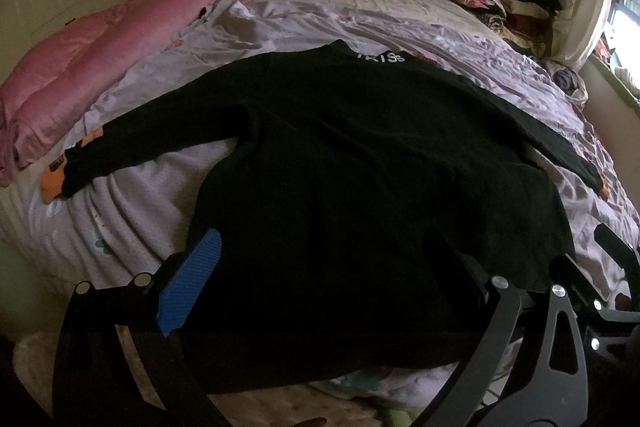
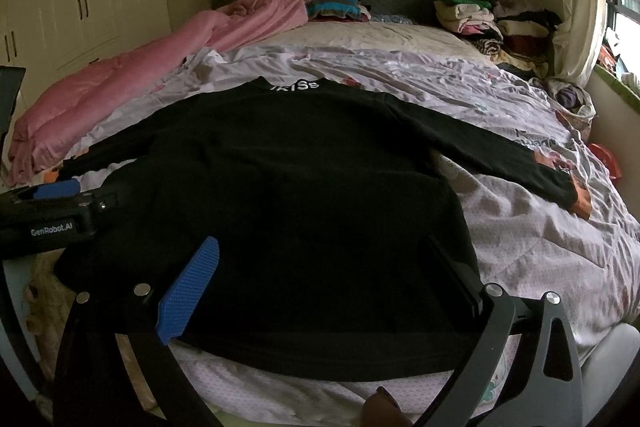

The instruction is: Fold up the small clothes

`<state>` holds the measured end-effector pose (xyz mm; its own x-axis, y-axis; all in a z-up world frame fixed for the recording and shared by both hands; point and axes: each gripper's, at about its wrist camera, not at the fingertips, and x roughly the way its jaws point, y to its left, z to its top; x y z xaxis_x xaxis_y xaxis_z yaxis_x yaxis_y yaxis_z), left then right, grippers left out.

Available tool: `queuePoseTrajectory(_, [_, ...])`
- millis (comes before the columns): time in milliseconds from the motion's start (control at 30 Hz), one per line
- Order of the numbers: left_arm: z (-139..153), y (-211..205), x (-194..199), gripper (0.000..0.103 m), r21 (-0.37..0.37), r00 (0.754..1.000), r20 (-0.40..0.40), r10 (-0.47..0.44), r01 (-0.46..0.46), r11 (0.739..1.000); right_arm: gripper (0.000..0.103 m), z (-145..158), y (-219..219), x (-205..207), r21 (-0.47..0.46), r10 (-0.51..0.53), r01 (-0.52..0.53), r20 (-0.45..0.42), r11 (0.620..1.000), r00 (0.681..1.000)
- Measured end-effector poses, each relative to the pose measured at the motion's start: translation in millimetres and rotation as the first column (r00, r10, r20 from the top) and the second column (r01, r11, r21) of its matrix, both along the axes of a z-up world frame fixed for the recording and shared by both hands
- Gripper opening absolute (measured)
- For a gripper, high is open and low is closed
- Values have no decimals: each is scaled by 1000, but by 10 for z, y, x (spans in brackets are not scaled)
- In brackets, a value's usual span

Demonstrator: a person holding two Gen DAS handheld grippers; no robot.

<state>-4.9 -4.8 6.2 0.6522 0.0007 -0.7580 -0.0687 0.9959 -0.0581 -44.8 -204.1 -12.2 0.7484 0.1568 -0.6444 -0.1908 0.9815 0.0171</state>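
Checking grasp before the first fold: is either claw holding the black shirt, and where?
Neither. Both the left claw and right claw are open over the shirt's hem.

One black long-sleeved knit top [image 1: 352, 163] [image 2: 288, 187], small, white lettering at its collar. I see it spread flat on the bed, collar far from me, hem nearest, both sleeves stretched outward, orange patches at the cuffs.
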Motion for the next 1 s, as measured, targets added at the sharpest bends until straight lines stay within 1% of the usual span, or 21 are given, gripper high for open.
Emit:
queuePoseTrajectory(267, [7,4,-4,95,3,1000,1,2,-2,1000,99,4,41,-1,-8,1,-1,3,1000,1000])
queuePoseTrajectory(800, [25,5,-13,95,11,1000,3,1,-1,1000,99,6,38,6,7,1,-1,3,1000,1000])
queuePoseTrajectory(1000, [25,17,-7,95,3,1000,-2,9,-9,1000,99,-5,49,38,17,8,-8,1,1000,1000])
